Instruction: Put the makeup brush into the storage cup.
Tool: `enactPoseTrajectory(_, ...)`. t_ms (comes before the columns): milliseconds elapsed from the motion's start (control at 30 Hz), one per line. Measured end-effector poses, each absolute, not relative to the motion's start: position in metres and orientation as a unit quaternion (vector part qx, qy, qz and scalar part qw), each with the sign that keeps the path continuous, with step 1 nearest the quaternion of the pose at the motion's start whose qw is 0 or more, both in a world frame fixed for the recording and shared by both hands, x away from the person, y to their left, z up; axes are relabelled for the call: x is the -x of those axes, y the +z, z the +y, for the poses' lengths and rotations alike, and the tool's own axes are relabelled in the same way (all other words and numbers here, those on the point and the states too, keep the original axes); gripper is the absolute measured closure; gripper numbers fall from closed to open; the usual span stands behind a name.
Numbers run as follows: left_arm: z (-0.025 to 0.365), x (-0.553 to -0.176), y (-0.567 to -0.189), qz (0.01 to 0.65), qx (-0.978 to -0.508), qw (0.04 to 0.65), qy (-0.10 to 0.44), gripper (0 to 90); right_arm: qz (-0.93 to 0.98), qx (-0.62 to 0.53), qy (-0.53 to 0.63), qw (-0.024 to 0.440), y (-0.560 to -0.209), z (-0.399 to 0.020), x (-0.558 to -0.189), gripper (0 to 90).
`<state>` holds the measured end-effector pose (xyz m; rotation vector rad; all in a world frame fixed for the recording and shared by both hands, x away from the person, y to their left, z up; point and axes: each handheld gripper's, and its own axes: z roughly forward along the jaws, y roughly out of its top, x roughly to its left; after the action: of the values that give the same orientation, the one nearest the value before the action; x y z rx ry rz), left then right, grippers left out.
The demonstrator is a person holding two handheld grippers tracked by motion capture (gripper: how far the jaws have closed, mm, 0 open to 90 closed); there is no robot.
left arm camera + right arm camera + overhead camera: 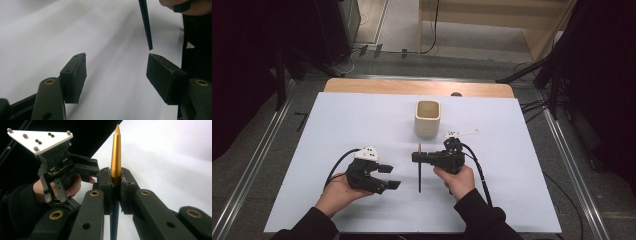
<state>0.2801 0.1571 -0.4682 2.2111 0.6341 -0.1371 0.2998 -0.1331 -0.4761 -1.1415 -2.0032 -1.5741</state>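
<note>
The right gripper (pixel 416 157) squeezes a thin pen (pixel 419 170) near the middle of the table (pixel 337 125), toward its near edge, and the left gripper (pixel 390 176) gapes empty beside it, so one bump could make the pen slip out.

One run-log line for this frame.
right gripper: shut on pen | left gripper: open, empty | cup: upright, behind pen
</note>
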Motion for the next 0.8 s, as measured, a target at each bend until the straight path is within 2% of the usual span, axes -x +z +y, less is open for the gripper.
enactPoseTrajectory(533, 0.168, -0.275, -0.466, 0.212, -0.895, 0.394, -0.002, 32.0, -0.711, 0.405, -0.551, 0.164, -0.473, -0.136, -0.301, 83.1)
enactPoseTrajectory(800, 0.184, -0.276, -0.465, 0.219, -0.892, 0.395, 0.011, 31.5, -0.710, 0.404, -0.555, 0.158, -0.471, -0.139, -0.301, 83.1)
